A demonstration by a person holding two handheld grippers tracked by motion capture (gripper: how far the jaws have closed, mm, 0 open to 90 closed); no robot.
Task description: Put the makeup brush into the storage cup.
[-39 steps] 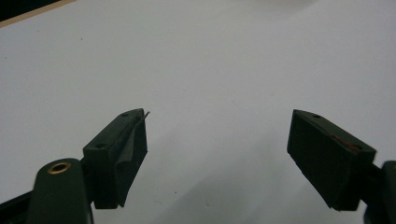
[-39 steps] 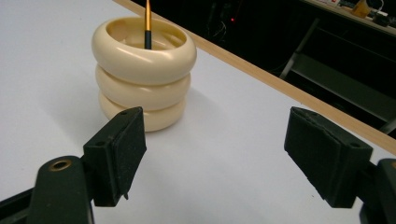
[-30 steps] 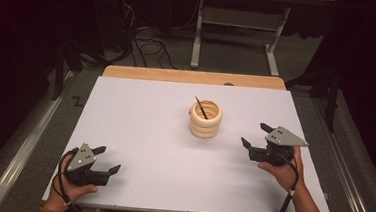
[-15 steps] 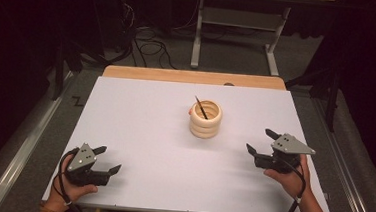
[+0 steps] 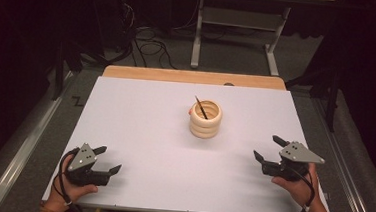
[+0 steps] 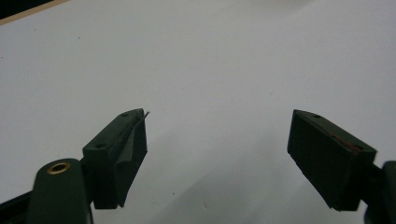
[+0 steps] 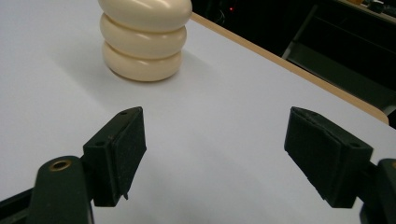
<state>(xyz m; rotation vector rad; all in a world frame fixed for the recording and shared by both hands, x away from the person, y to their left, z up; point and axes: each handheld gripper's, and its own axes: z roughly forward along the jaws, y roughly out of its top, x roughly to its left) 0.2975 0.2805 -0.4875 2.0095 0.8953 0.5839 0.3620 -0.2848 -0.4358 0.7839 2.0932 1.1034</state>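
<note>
Jaws spread wide and holding nothing, both grippers sit low over a white table (image 5: 144, 133), each well apart from the ring stack (image 5: 205, 119) near the middle. That stack, three cream rings piled one on another with a thin dark stick (image 5: 200, 107) leaning out of its hole, stands upright. At the near left of the stack, the left gripper (image 5: 108, 161) rests in a hand by the table's edge. At the near right, the right gripper (image 5: 270, 150) points toward the stack, which fills the upper left of the right gripper view.
</note>
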